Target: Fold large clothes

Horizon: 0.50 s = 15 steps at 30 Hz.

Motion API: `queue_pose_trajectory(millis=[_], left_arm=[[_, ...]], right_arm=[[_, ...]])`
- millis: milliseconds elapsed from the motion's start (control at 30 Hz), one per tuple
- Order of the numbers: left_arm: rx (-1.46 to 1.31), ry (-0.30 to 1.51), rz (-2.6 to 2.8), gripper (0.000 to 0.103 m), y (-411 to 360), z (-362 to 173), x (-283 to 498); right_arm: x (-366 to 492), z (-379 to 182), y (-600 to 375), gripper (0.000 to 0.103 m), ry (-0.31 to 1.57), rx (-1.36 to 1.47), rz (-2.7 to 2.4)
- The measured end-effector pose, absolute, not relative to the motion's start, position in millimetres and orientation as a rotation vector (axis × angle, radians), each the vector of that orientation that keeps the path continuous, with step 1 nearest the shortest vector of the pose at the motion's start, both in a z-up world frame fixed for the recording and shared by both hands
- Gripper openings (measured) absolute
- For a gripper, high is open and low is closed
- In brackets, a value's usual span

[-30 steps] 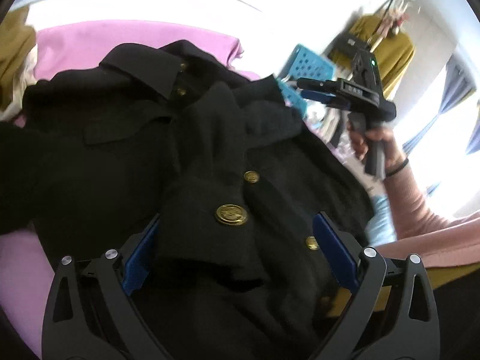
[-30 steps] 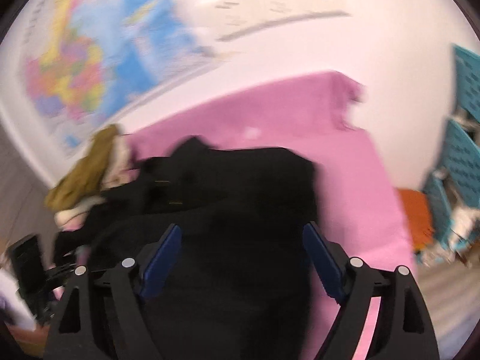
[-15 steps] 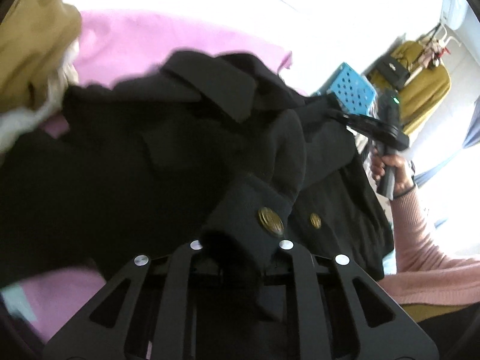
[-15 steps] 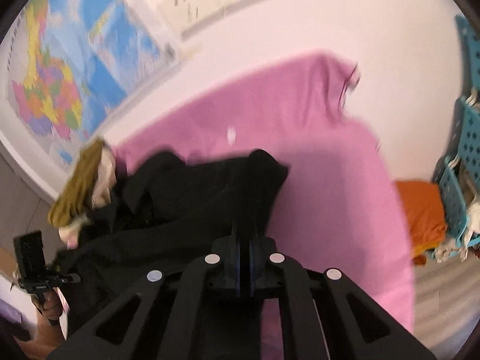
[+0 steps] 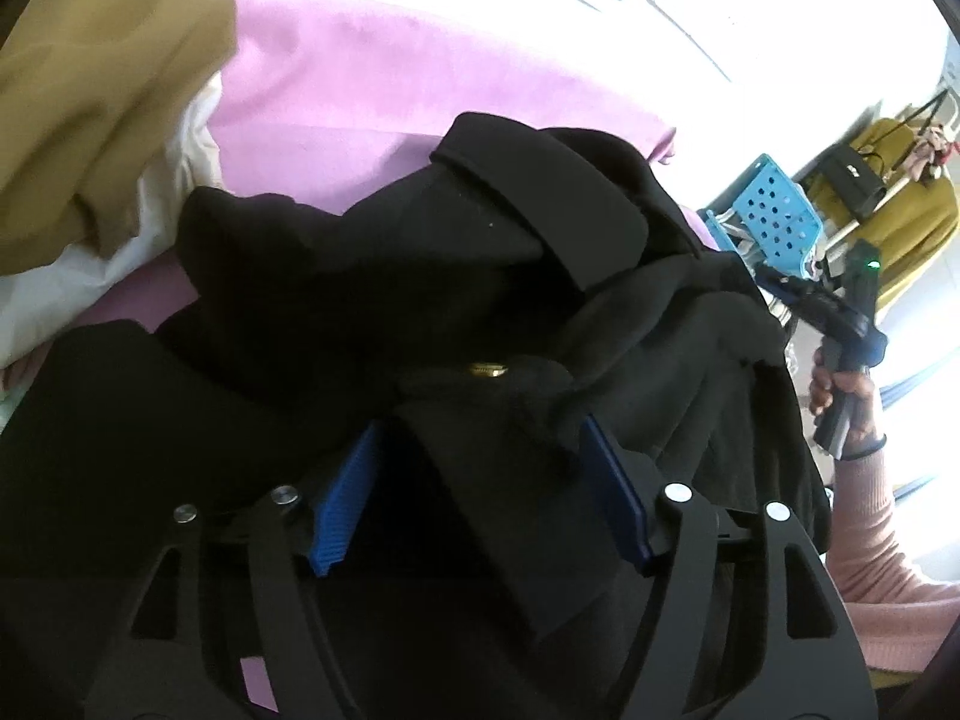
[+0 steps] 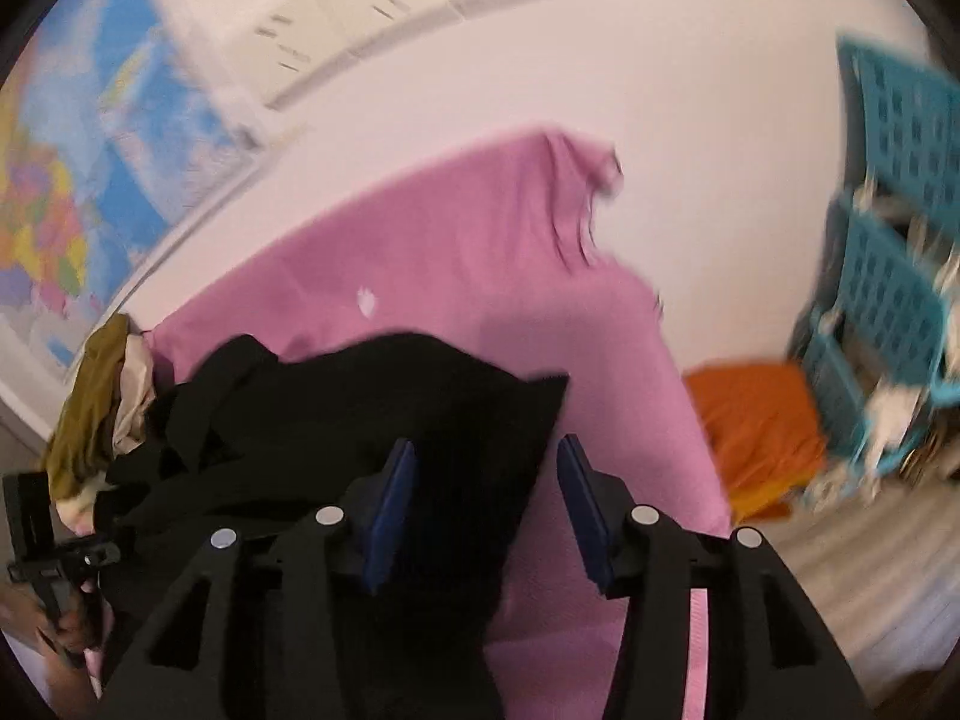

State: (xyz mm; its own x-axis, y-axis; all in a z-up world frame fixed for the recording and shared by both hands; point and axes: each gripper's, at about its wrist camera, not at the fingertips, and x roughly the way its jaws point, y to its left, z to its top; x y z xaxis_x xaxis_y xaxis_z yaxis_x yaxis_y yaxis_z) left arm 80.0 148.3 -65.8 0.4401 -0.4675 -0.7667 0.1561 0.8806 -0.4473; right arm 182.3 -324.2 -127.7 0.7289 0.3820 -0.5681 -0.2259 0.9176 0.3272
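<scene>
Blue pads (image 5: 345, 504) of the left gripper (image 5: 480, 492) stand spread at the bottom of the left wrist view, with a black fold of the coat (image 5: 420, 276) lying between them; the cloth fills the gap, but whether either pad presses it I cannot tell. Just past the fingertips a gold button (image 5: 487, 368) shows edge-on among the folds. Beyond it the coat's collar (image 5: 540, 204) rises in a thick band, and the garment lies heaped on the pink sheet (image 5: 390, 90). To the left of the heap sits a mustard garment (image 5: 102, 90) over something white (image 5: 150, 222). At the right edge a hand in a pink sleeve holds the right gripper (image 5: 834, 306) at the coat's far side, with a turquoise perforated basket (image 5: 774, 222) behind it.

From the right wrist view, the right gripper (image 6: 486, 504) also has its jaws apart. A black edge of the coat (image 6: 390, 408) passes between the blue pads, nearer the left one, and pink sheet (image 6: 468, 252) shows by the right one. The coat spreads away leftward toward the mustard garment (image 6: 90, 408). At lower left the left gripper's handle (image 6: 36, 546) is visible in a hand. Farther right lie an orange cloth (image 6: 756, 426) and turquoise crates (image 6: 894, 276), blurred. On the wall behind hangs a coloured map (image 6: 108, 150).
</scene>
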Motion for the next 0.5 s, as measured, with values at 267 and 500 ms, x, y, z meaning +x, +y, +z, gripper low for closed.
queue_pose_trajectory(millis=[267, 500], left_arm=[[-0.300, 1.019, -0.374, 0.023, 145.5, -67.0, 100.8], [-0.242, 0.963, -0.341, 0.019, 134.8, -54.5, 110.7]], right_arm=[[121.8, -98.9, -193.5, 0.055, 0.616, -0.054, 0.735], [114.5, -132.5, -76.4, 0.054, 0.694, -0.298, 0.904]])
